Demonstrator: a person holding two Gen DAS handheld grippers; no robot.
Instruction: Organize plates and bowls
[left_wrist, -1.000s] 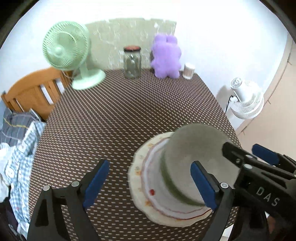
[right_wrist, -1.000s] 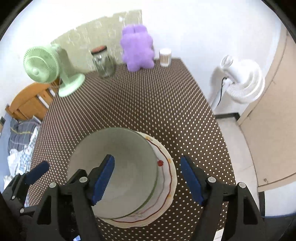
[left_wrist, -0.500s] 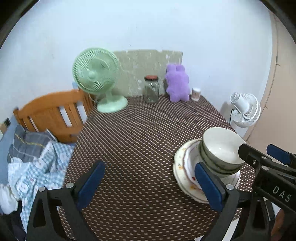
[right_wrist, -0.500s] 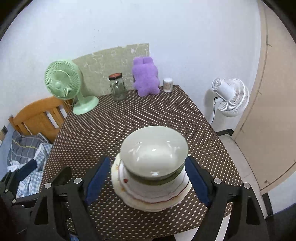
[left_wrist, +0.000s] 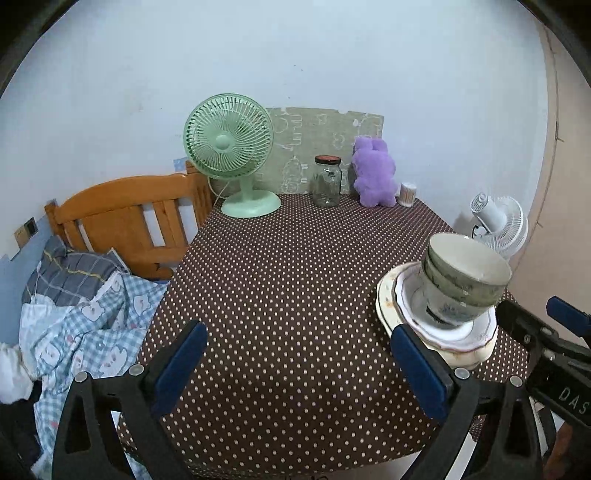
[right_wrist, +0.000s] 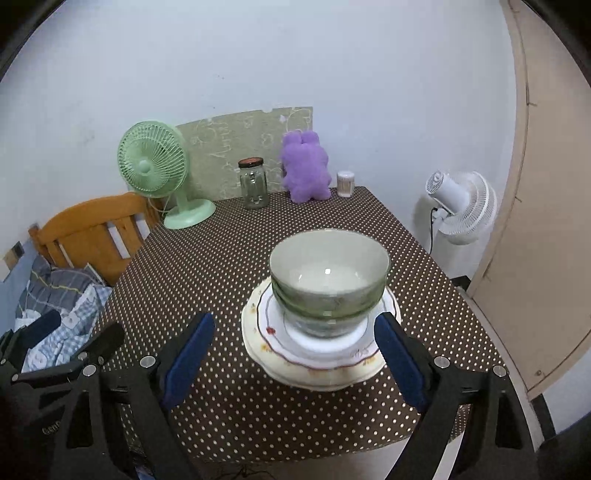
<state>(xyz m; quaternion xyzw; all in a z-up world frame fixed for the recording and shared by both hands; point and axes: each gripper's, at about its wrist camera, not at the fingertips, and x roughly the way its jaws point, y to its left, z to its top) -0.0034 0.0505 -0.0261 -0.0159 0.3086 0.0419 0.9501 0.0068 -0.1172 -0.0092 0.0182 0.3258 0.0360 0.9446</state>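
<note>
Stacked green-rimmed bowls (right_wrist: 328, 280) sit nested on a stack of white and cream plates (right_wrist: 317, 362) on the polka-dot table (right_wrist: 221, 258). The stack also shows in the left wrist view, bowls (left_wrist: 465, 277) on plates (left_wrist: 443, 332), at the table's right front. My right gripper (right_wrist: 295, 363) is open and empty, held back near the table's front edge, in front of the stack. My left gripper (left_wrist: 299, 369) is open and empty, left of the stack. The right gripper's body (left_wrist: 554, 354) shows at the far right of the left wrist view.
At the table's back stand a green desk fan (left_wrist: 236, 155), a glass jar (left_wrist: 327, 181), a purple plush toy (left_wrist: 373, 177) and a small white container (left_wrist: 408, 194). A wooden headboard (left_wrist: 129, 218) and bedding (left_wrist: 74, 314) lie left. A white fan (right_wrist: 461, 206) stands on the floor right.
Both grippers have pulled back and up from the stack toward the table's front edge. The bowls and plates stay put. Both grippers stay open.
</note>
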